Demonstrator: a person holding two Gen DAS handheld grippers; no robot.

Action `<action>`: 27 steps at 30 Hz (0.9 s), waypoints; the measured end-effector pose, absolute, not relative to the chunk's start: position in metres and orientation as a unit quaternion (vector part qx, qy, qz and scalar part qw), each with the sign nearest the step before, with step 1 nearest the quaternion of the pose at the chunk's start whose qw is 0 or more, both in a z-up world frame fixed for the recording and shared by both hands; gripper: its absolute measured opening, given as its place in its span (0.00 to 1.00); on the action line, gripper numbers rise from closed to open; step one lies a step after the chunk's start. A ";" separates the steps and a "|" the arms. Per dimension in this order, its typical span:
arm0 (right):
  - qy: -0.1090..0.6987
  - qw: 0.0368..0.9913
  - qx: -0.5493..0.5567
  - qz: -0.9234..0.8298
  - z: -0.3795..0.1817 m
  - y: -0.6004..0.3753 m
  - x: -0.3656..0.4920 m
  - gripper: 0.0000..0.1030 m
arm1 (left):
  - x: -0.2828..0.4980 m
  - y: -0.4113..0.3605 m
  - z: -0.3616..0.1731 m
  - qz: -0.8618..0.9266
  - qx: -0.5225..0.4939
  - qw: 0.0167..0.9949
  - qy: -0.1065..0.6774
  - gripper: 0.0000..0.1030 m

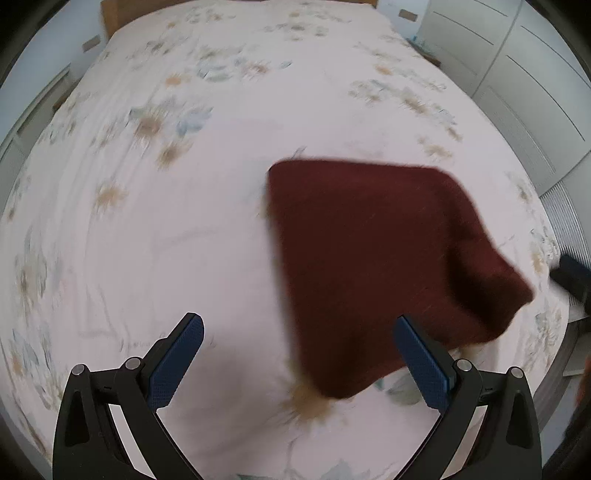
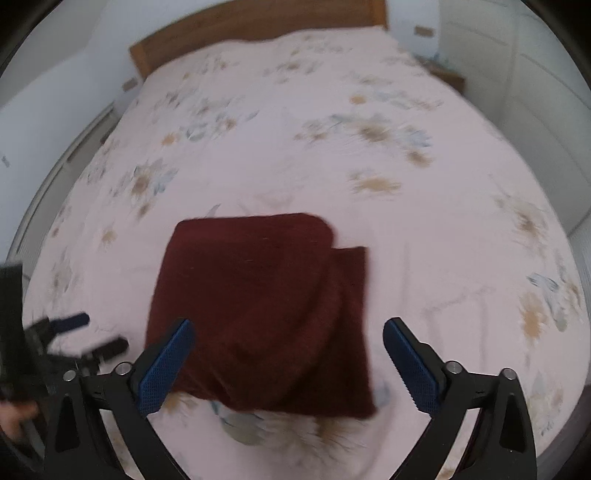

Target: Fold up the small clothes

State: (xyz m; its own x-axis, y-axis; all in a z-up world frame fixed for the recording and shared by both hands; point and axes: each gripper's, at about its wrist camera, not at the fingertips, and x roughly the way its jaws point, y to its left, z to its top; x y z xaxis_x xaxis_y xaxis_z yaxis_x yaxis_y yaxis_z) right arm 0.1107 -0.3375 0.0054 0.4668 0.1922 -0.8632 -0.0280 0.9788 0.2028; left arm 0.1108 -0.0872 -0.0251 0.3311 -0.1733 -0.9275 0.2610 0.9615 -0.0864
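A dark red cloth [image 2: 258,314] lies folded on the bed [image 2: 424,240], near the foot end, on a pale pink bedspread [image 1: 147,240] printed with blurred tan and blue flowers. In the right wrist view the cloth is a rough rectangle with one folded layer on top; a curved edge of that top layer runs down its right part, and a narrower strip of the lower layer sticks out on the right side. Its near edge rests over a large flower print.

The right hand-held gripper [image 2: 288,365] hangs above the near part of the cloth with its blue-padded fingers [image 2: 164,369] wide apart and nothing between them; whether the left pad touches the fabric I cannot tell. The left hand-held gripper [image 1: 299,365] is also spread wide and empty, above bare bedspread just left of the cloth, which in the left wrist view [image 1: 376,266] fills the right middle, its near corner reaching down between the fingers toward the right pad [image 1: 421,365].

In the right wrist view the left gripper shows again, blurred, at the far left edge [image 2: 74,336], beside the cloth but apart from it.

A wooden headboard [image 2: 258,26] stands at the far end of the bed, and white cupboard doors [image 1: 517,74] line the right side of the room
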 end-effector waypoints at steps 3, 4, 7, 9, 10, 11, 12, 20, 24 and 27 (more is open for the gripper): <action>0.550 0.827 0.079 0.081 -0.016 -0.319 0.131 0.81 | 0.104 -0.071 -0.036 -0.129 0.027 0.809 0.572 0.99; 0.570 0.814 0.079 0.083 -0.030 -0.313 0.137 0.75 | 0.102 -0.066 -0.039 -0.129 0.024 0.807 0.575 0.99; 0.601 0.793 0.078 0.070 -0.058 -0.309 0.136 0.74 | 0.099 -0.060 -0.043 -0.128 0.024 0.806 0.577 0.99; 0.612 0.784 0.080 0.067 -0.073 -0.311 0.131 0.68 | 0.097 -0.060 -0.044 -0.135 0.029 0.804 0.578 0.99; 0.617 0.779 0.088 0.065 -0.082 -0.317 0.128 0.57 | 0.096 -0.059 -0.045 -0.138 0.032 0.804 0.578 0.99; 0.618 0.777 0.098 0.066 -0.084 -0.322 0.126 0.51 | 0.095 -0.060 -0.046 -0.138 0.037 0.804 0.577 0.99; 0.613 0.777 0.125 0.072 -0.088 -0.332 0.122 0.48 | 0.095 -0.061 -0.047 -0.138 0.040 0.804 0.577 0.99; 0.554 0.806 0.182 0.094 -0.067 -0.367 0.102 0.23 | 0.091 -0.071 -0.054 -0.152 0.056 0.800 0.578 0.99; 0.544 0.816 0.179 0.085 -0.058 -0.377 0.086 0.21 | 0.090 -0.077 -0.052 -0.159 0.058 0.799 0.577 0.99; 0.547 0.816 0.174 0.074 -0.062 -0.392 0.065 0.21 | 0.089 -0.082 -0.053 -0.167 0.058 0.797 0.577 0.99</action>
State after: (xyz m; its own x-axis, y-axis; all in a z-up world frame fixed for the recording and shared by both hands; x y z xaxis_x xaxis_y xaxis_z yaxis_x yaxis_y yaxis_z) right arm 0.0654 -0.3918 -0.0619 0.3915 0.3115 -0.8659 0.0684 0.9285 0.3650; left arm 0.0890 -0.0819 -0.0530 0.2785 -0.1999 -0.9394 0.3327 0.9376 -0.1009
